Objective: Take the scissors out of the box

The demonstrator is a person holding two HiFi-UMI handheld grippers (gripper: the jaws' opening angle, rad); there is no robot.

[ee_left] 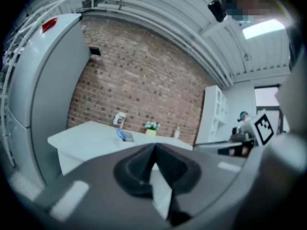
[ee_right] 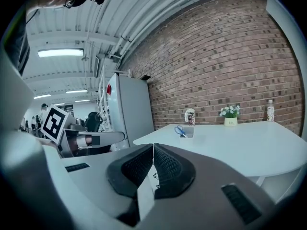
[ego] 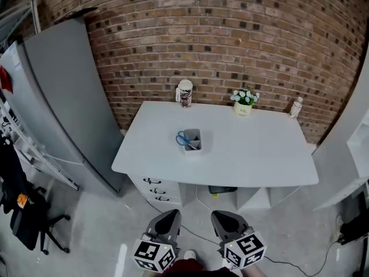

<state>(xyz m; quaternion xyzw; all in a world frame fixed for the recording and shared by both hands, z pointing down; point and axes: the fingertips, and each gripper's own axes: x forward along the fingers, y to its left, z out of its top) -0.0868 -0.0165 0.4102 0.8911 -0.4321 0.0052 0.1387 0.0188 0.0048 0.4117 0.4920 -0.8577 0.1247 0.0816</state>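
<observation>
Blue-handled scissors (ego: 185, 139) stand in a small grey box (ego: 192, 139) left of the middle of the white table (ego: 253, 160). The scissors (ee_right: 180, 131) also show in the right gripper view, and the box (ee_left: 126, 136) shows small and far in the left gripper view. Both grippers hang side by side well short of the table's front edge, above the floor. My left gripper (ego: 171, 215) is shut with nothing in it. My right gripper (ego: 222, 216) is shut and empty too.
At the table's back edge stand a patterned can (ego: 185, 93), a small flower pot (ego: 244, 102) and a small white bottle (ego: 296, 107). A grey fridge (ego: 63, 103) stands left of the table, drawers (ego: 154, 190) under it, a white shelf unit (ego: 351, 154) at right, a brick wall behind.
</observation>
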